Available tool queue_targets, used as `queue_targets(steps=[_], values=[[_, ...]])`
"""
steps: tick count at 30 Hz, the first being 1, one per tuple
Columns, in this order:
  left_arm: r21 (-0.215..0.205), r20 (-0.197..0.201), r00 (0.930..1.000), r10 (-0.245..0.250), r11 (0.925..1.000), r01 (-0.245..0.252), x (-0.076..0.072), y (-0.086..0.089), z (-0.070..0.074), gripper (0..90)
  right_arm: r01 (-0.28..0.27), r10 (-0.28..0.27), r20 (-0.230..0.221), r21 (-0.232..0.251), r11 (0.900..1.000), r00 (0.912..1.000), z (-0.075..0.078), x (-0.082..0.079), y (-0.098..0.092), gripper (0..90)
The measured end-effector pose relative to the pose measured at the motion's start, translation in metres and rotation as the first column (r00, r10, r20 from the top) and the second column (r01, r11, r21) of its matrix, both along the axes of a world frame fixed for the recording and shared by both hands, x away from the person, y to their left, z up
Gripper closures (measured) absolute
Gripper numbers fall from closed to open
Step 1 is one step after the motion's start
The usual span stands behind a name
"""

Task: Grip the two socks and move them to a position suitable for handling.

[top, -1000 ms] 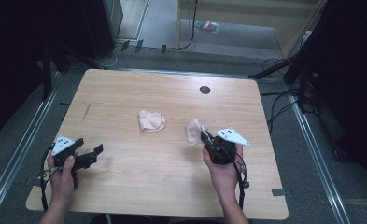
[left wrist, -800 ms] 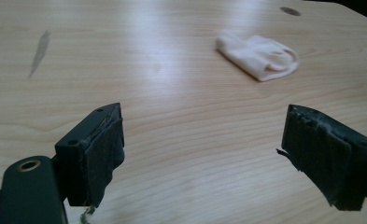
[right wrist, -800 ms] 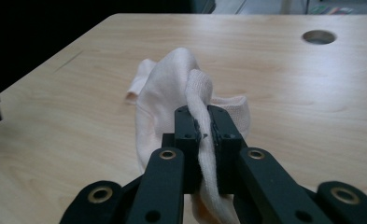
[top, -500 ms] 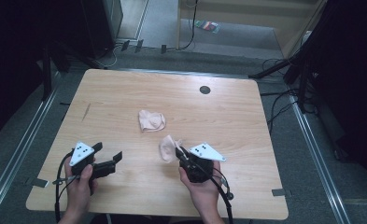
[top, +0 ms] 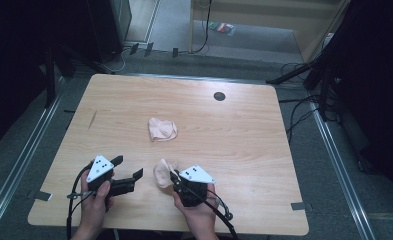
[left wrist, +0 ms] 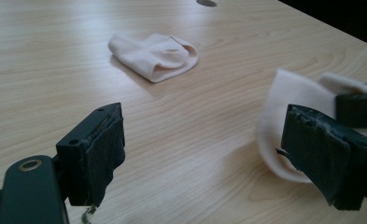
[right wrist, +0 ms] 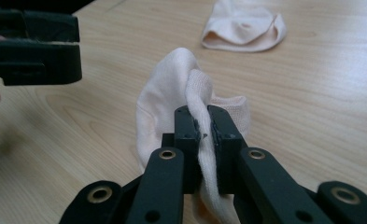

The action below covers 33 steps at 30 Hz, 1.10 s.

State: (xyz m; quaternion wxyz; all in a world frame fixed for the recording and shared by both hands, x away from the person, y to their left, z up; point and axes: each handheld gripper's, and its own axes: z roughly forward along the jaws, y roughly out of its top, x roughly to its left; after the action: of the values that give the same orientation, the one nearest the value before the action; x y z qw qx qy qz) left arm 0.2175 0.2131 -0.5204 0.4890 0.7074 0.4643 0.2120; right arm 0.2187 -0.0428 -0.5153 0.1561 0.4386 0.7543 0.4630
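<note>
Two pale socks: one lies flat mid-table (top: 162, 129); the other sock (top: 162, 172) hangs pinched in the right gripper (right wrist: 203, 135). Left gripper (left wrist: 204, 154), jaws wide apart, sits just beside it on its left, apparently facing it.

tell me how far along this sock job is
Done: the right claw is shut on one sock, lifted near the table's front edge. In hand: the open left claw faces it. Left: the other sock lies untouched mid-table, presumably to be paired.
</note>
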Motion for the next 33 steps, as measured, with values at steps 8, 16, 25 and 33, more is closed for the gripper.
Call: queue_targets(steps=[8,16,25,33], values=[[0.033,-0.045,0.9985,-0.033,0.9989,0.034,0.003,-0.007,-0.007,14.5,-0.018,0.017,-0.08,-0.013,1.0,0.9967,-0.017,0.004,0.007,47.4],[0.048,-0.152,0.9854,-0.075,0.9954,0.083,0.012,0.001,-0.011,23.1,0.021,-0.021,-0.003,0.071,0.997,0.9998,0.008,0.005,-0.027,59.4],[0.069,-0.217,0.9648,-0.149,0.9835,0.168,0.012,-0.013,-0.02,58.1,-0.09,0.085,-0.046,-0.114,0.989,0.9953,-0.023,-0.002,0.014,64.4],[0.19,-0.208,0.9643,-0.164,0.9605,0.204,0.01,-0.029,-0.029,79.6,-0.036,0.031,-0.039,-0.155,0.987,0.9988,-0.032,0.004,0.008,90.0]])
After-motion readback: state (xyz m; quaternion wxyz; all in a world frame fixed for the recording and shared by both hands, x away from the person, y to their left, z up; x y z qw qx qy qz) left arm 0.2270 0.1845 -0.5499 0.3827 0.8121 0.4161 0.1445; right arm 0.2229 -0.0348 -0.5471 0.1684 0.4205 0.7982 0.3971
